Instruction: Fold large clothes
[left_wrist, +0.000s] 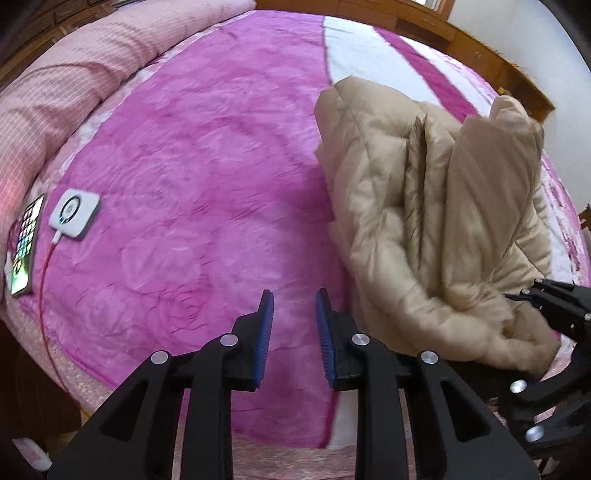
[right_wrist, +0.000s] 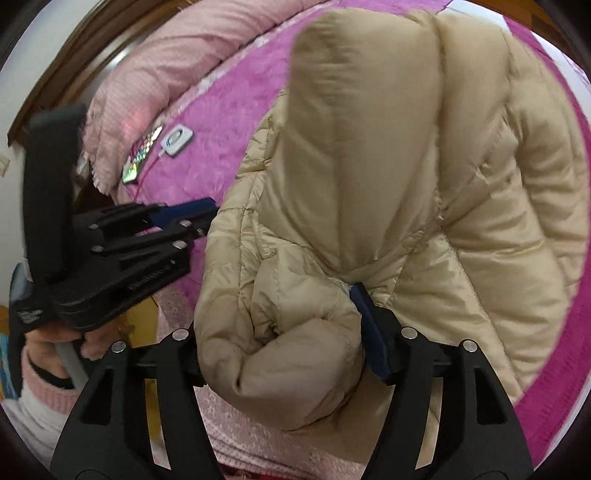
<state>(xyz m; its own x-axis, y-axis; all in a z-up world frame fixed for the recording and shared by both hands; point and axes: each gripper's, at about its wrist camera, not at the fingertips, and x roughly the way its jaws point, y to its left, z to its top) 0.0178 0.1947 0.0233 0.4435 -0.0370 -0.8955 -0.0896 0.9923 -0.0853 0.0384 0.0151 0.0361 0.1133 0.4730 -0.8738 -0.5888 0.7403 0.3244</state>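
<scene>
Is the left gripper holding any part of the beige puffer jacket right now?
No, the left gripper is open over the pink bedspread, while the jacket lies off to its right.

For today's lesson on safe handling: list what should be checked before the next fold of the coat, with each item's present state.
1. Right tongs gripping the coat: ok.
2. Left tongs open and free: ok.
3. Bare blanket beside the coat: ok.
4. Phone and charger away from the coat: ok.
5. Coat lying flat: not ok, bunched.
6. Zipper closed: cannot tell.
</scene>
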